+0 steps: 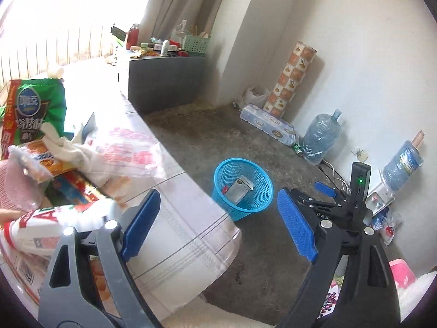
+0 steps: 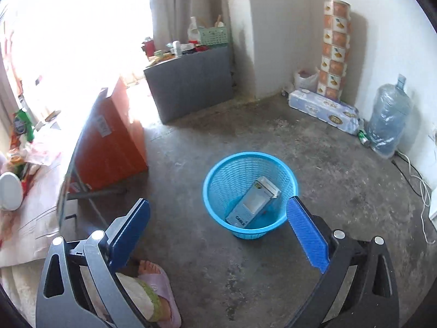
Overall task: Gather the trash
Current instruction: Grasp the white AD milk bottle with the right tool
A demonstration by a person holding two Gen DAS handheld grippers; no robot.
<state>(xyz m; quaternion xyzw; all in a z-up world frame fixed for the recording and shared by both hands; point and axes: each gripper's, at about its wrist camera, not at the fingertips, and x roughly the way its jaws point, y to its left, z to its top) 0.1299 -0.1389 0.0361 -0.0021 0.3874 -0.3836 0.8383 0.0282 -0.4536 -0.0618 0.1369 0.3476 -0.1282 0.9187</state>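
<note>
Grey "CABLE" box (image 2: 252, 205) in blue basket (image 2: 218, 180)

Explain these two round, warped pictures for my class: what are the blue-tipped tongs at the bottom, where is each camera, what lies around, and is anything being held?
There is no robot here: a person carries a hand-held gripper in each hand, each with a wide-angle camera looking along its jaws. One picture comes from the left gripper, the other from the right gripper. Both stand open and hold nothing. On the concrete floor stands a blue plastic mesh wastebasket with a grey flat cardboard box inside. In the left view, a cloth-covered table carries snack bags and wrappers, including a green snack bag. A large clear water jug stands by the wall.
</note>
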